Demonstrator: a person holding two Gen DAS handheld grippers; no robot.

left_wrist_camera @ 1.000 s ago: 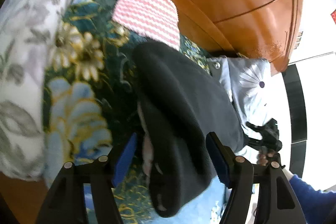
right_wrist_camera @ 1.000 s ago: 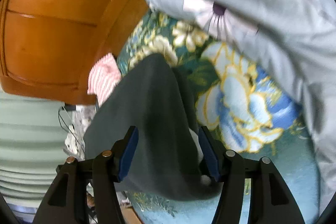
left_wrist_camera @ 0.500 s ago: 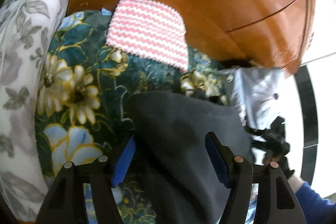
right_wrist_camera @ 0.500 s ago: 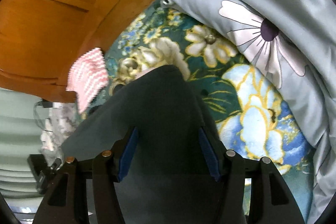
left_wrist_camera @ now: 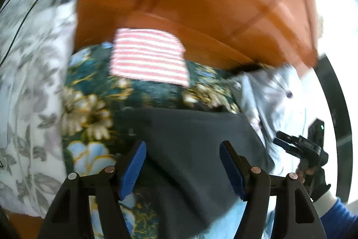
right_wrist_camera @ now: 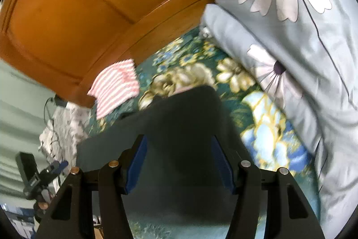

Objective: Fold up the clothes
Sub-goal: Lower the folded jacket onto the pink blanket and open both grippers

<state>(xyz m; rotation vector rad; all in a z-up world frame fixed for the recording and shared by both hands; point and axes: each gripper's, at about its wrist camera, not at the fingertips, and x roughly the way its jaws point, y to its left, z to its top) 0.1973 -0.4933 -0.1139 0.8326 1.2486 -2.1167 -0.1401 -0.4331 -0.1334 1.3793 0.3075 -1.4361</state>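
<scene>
Garment: dark grey garment [left_wrist_camera: 190,149] lies spread flat on the floral bedspread [left_wrist_camera: 89,109], below the pink striped cloth [left_wrist_camera: 148,55].
Left gripper [left_wrist_camera: 182,162]: jaws apart, above the garment, gripping nothing.
Right gripper [right_wrist_camera: 179,160]: jaws apart over the same garment, gripping nothing.
Surroundings: wooden headboard [right_wrist_camera: 78,15], daisy-print quilt [right_wrist_camera: 290,26].

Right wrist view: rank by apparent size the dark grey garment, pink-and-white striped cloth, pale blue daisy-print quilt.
1. Pale blue daisy-print quilt and dark grey garment: similar; the garment sits nearest the camera and runs behind the tongs, so unranked.
2. Pink-and-white striped cloth: clearly smallest, also farther off.
</scene>
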